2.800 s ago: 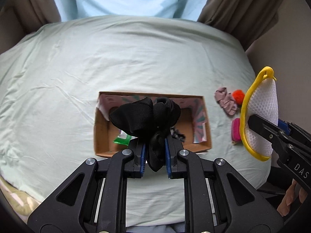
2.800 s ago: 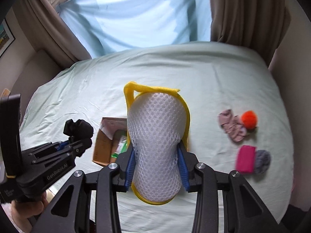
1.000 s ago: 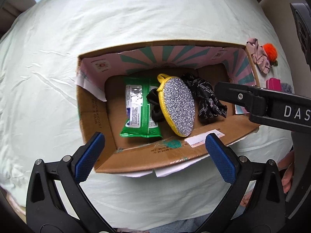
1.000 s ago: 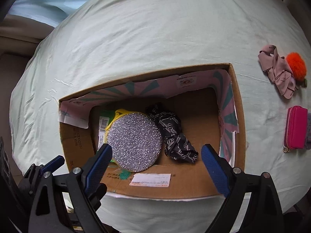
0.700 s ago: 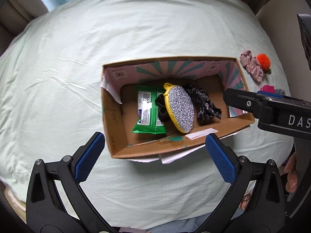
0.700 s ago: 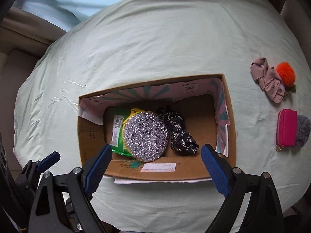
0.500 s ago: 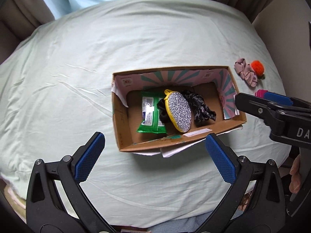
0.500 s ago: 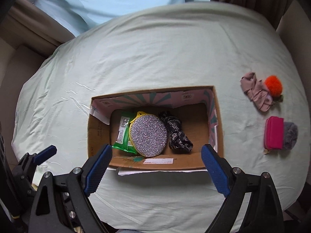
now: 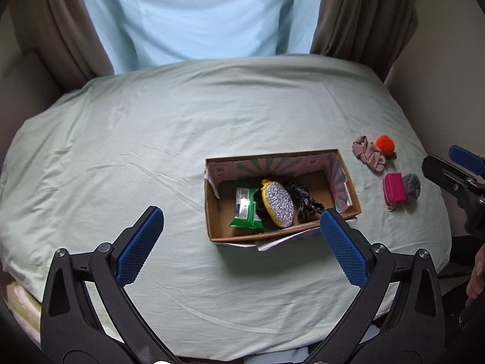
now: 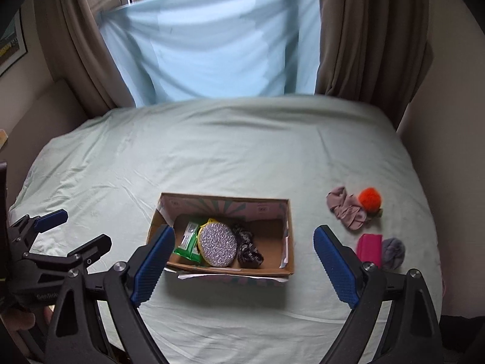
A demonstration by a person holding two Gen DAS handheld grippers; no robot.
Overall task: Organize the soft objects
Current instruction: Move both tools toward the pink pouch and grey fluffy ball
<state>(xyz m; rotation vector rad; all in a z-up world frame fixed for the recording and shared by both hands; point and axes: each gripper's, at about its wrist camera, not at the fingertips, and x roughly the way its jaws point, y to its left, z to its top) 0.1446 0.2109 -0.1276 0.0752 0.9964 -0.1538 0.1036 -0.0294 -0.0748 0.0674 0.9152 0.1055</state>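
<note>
A cardboard box [image 9: 218, 230] [image 10: 291, 242] lies on the pale green bed. Inside it are a green wipes pack [image 9: 244, 209] [image 10: 189, 242], a yellow-rimmed silver sponge [image 9: 279, 204] [image 10: 217, 244] and a black scrunchie [image 9: 304, 203] [image 10: 248, 247]. Right of the box lie a pink cloth [image 9: 368, 153] [image 10: 347, 207], an orange pompom [image 9: 385, 144] [image 10: 369, 198], a magenta pouch [image 9: 394, 188] [image 10: 369, 248] and a grey puff [image 9: 411, 183] [image 10: 393, 251]. My left gripper [image 9: 242, 244] hangs open and empty above the box's near side. My right gripper [image 10: 244, 261] is also open and empty, above the box.
Brown curtains [image 10: 363, 36] and a light blue sheet [image 10: 212, 48] over the window stand behind the bed. A wall runs along the bed's right side [image 9: 448, 75]. The sheet [image 9: 106, 157] left of the box is wrinkled. A hand [image 9: 477, 276] shows at the right edge.
Both grippers, earlier shut on the black scrunchie and the sponge, now stand open with those items in the box. Over the last second both rose and drew back, so the box looks smaller.
</note>
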